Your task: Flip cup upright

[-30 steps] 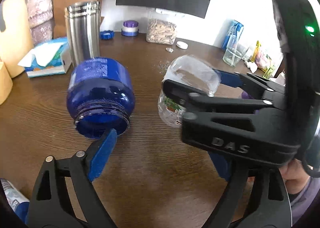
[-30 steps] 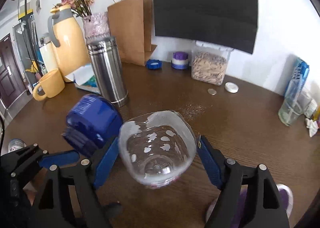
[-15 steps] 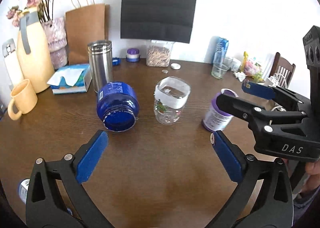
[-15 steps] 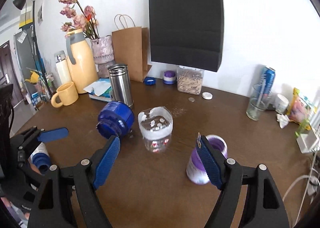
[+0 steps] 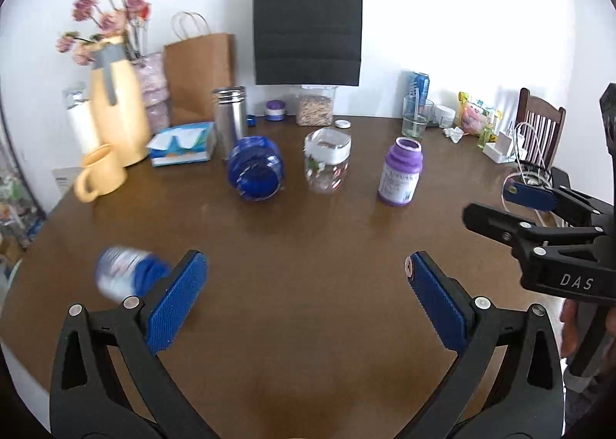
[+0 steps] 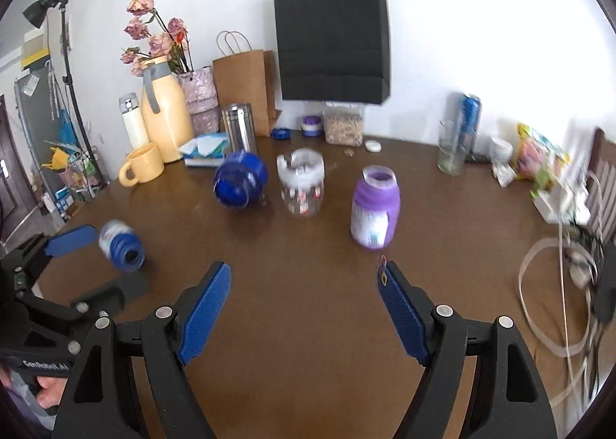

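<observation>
A clear cup with a white band (image 5: 327,161) stands upright on the brown table (image 5: 308,246), mouth up; it also shows in the right wrist view (image 6: 301,186). A blue jar (image 5: 255,168) lies on its side to its left, also in the right wrist view (image 6: 239,181). A purple jar (image 5: 400,171) stands upright to its right, also in the right wrist view (image 6: 374,206). My left gripper (image 5: 306,296) is open and empty, well back from the cups. My right gripper (image 6: 306,304) is open and empty, also well back.
A small blue bottle (image 5: 127,279) lies on its side near the left gripper. At the back stand a steel flask (image 5: 230,121), tissue box (image 5: 183,144), yellow mug (image 5: 101,173), yellow jug (image 5: 117,113), paper bags and a glass (image 5: 415,121). Cables (image 6: 558,285) lie at the right edge.
A second ago the right gripper held the clear cup. It has let go of it, upright, and both grippers have pulled back from the table's middle.
</observation>
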